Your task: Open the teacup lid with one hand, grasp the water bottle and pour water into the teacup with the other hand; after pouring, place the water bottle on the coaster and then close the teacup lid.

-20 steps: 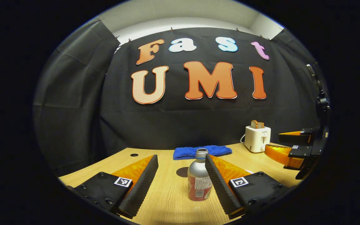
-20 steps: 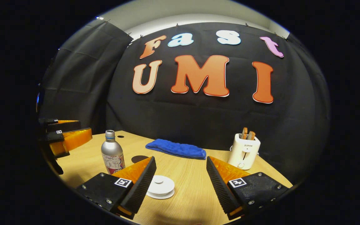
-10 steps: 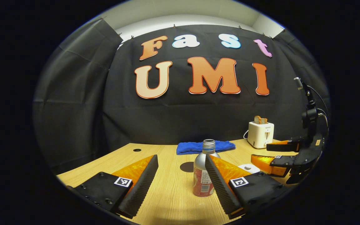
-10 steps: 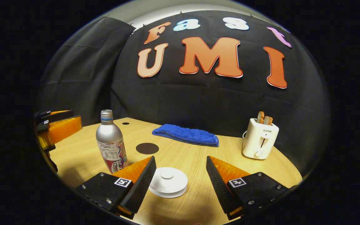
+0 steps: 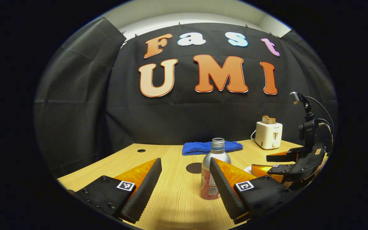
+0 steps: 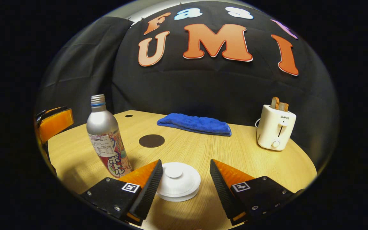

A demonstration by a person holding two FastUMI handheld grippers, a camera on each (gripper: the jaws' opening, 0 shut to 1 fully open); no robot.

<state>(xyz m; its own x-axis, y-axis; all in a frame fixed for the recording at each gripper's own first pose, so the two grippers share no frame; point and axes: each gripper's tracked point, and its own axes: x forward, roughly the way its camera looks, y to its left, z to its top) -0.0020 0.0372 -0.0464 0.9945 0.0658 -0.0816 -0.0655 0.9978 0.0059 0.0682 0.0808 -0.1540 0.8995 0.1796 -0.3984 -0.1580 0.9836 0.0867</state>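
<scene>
A silver water bottle [image 5: 214, 159] with a red label and no cap stands upright on the wooden table [image 5: 171, 198]. My left gripper [image 5: 185, 161] is open just short of it, and its right finger covers part of the bottle. The bottle [image 6: 105, 140] also stands at the left of the right gripper view. The white teacup lid [image 6: 178, 180] with a round knob rests on the cup, whose body is hidden beneath. My right gripper [image 6: 186, 163] is open, its fingers on either side of the lid and apart from it. A dark round coaster [image 6: 151, 140] lies behind the lid.
A folded blue towel [image 6: 195, 124] lies along the table's back edge. At the back right stands a white toaster [image 6: 276, 127] with bread in it. The right gripper [image 5: 260, 163] hovers to the bottle's right, and the left gripper [image 6: 69, 115] sits at the far left.
My right gripper has come down and forward, so the lid now lies between its fingers. The left gripper has crept nearer the bottle, which now sits behind its right finger.
</scene>
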